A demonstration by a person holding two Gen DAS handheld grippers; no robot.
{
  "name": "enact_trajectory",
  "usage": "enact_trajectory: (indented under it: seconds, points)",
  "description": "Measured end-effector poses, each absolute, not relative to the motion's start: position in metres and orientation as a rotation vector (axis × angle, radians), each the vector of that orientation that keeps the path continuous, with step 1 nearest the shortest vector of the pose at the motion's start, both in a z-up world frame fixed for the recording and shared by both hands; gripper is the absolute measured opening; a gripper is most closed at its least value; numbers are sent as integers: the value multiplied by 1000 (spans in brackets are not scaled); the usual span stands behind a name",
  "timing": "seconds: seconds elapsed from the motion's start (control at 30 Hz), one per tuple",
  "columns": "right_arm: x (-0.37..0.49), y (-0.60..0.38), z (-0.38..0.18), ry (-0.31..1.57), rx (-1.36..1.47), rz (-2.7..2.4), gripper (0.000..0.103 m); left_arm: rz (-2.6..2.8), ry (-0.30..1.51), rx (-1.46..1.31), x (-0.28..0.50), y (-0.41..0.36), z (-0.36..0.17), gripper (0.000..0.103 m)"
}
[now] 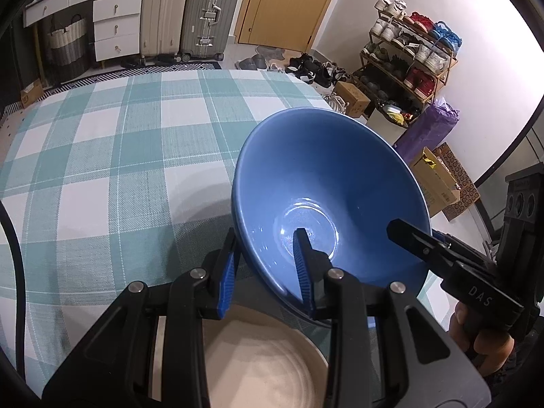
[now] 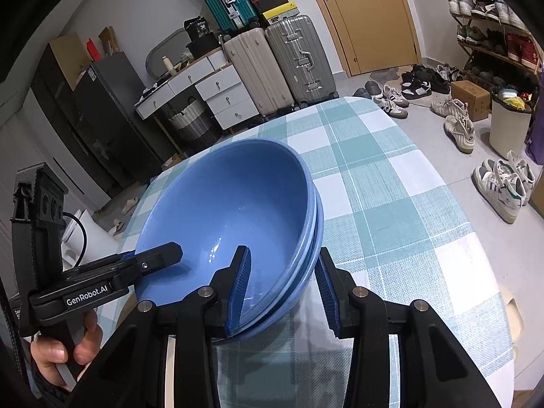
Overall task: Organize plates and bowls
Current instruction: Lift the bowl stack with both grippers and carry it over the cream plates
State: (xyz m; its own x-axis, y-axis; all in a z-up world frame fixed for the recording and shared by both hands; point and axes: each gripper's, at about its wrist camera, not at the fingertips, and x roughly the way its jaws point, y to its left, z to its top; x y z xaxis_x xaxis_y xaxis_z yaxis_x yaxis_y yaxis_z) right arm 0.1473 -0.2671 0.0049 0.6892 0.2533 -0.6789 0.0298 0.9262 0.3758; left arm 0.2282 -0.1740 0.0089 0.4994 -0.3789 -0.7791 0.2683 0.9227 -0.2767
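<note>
A table under a teal-and-white checked cloth (image 1: 112, 142) fills the middle of both views. Behind it, at the upper left of the left wrist view, stand two suitcases (image 1: 190, 10) and a white chest of drawers (image 1: 115, 23); a wooden door (image 1: 289, 3) is at the top centre and a shoe rack (image 1: 411, 54) at the upper right.

Both tools tilt down toward the table. The left gripper (image 1: 268, 258) is clamped on the near wall of the blue bowl (image 1: 326, 183) — one finger inside, one outside. The right gripper (image 2: 284, 282) straddles the opposite rim, its inner pad against the wall; whether the outer pad touches cannot be told.

In the right wrist view two nested rims show, so these are stacked blue bowls (image 2: 234, 210), with nothing inside. A cream plate (image 1: 265, 363) lies below them at the lower centre of the left wrist view.
</note>
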Motion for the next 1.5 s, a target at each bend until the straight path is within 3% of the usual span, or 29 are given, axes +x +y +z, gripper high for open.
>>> enact_trajectory:
  seconds: [1.5]
  points:
    - [94, -206, 70, 704, 292, 212, 39, -344, 821, -135, 110, -117, 109, 28]
